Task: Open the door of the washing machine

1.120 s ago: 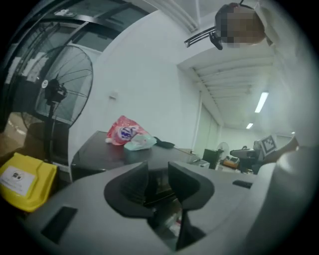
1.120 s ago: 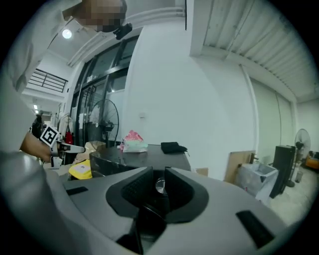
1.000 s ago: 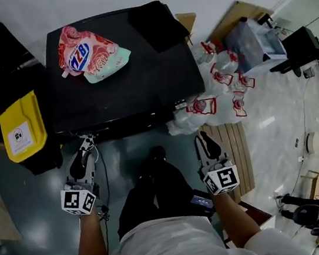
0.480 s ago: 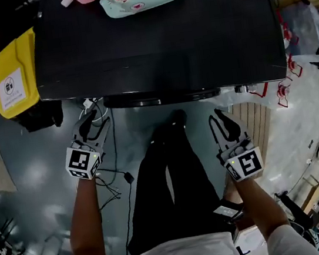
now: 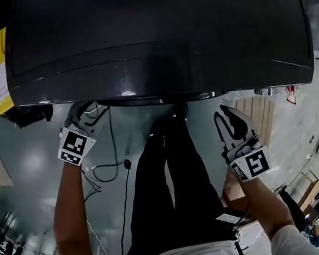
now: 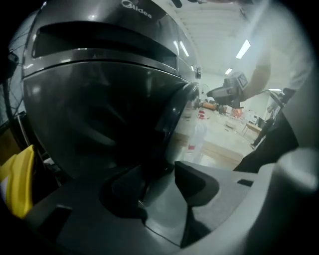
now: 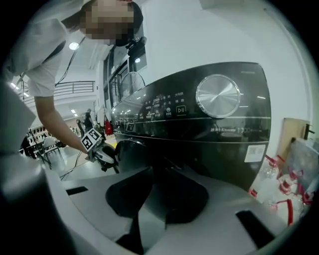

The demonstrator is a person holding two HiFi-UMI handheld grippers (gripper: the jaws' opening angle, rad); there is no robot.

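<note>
Grey floor [image 5: 23, 168] lies beneath the left gripper [image 5: 83, 110], whose empty jaws have just been opening and stand apart near the left edge of the washing machine door [image 5: 161, 100], while the right gripper [image 5: 227, 114], clenched on nothing, hangs near the door's right.

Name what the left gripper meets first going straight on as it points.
Probably the washing machine door, just beyond the left gripper, whose empty jaws have just been opening; depth unclear.

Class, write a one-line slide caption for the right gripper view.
Left gripper poised beside the round door of the dark washing machine, below its silver dial.
</note>
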